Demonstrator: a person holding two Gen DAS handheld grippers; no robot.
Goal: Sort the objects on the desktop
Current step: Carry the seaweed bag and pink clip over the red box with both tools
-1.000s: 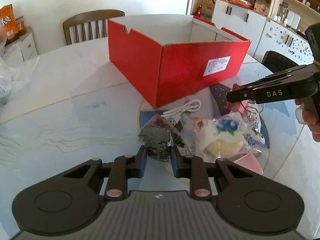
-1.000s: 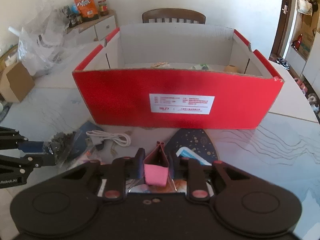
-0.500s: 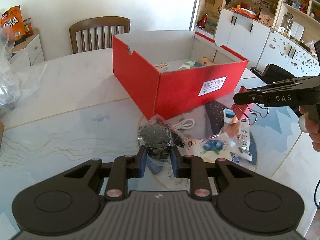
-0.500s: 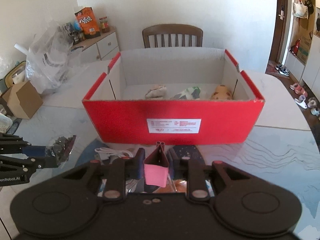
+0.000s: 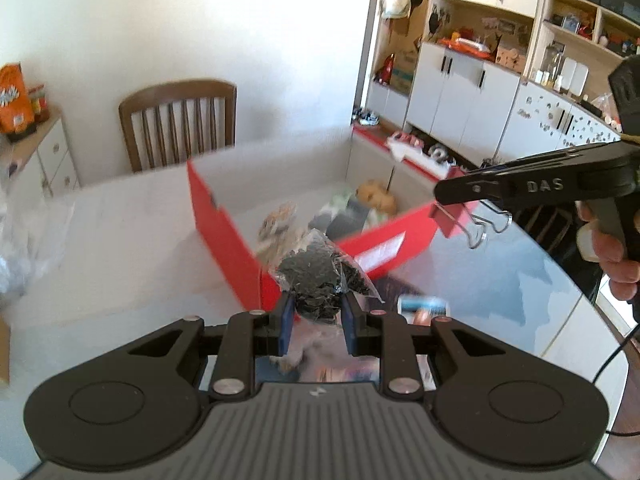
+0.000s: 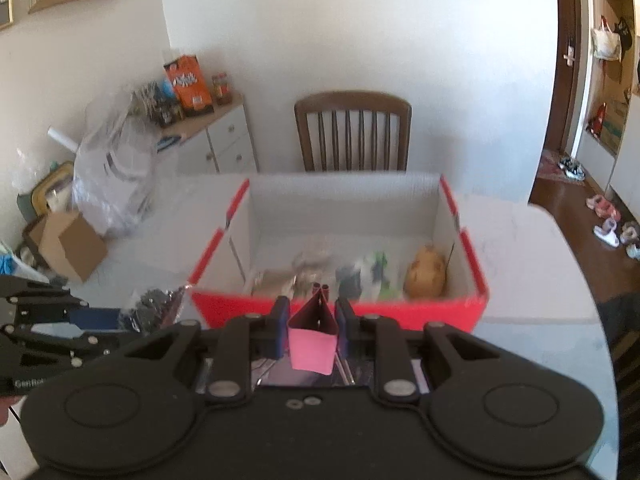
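Left gripper (image 5: 316, 318) is clamped on a clear bag of dark bits (image 5: 320, 276), held up in the air right by the near corner of the red box (image 5: 236, 248). Right gripper (image 6: 312, 330) is pinching a pink binder clip (image 6: 312, 344) just in front of the box's near wall. Box sits on the white table (image 5: 120, 232), and there's already some stuff inside, too blurry to name.
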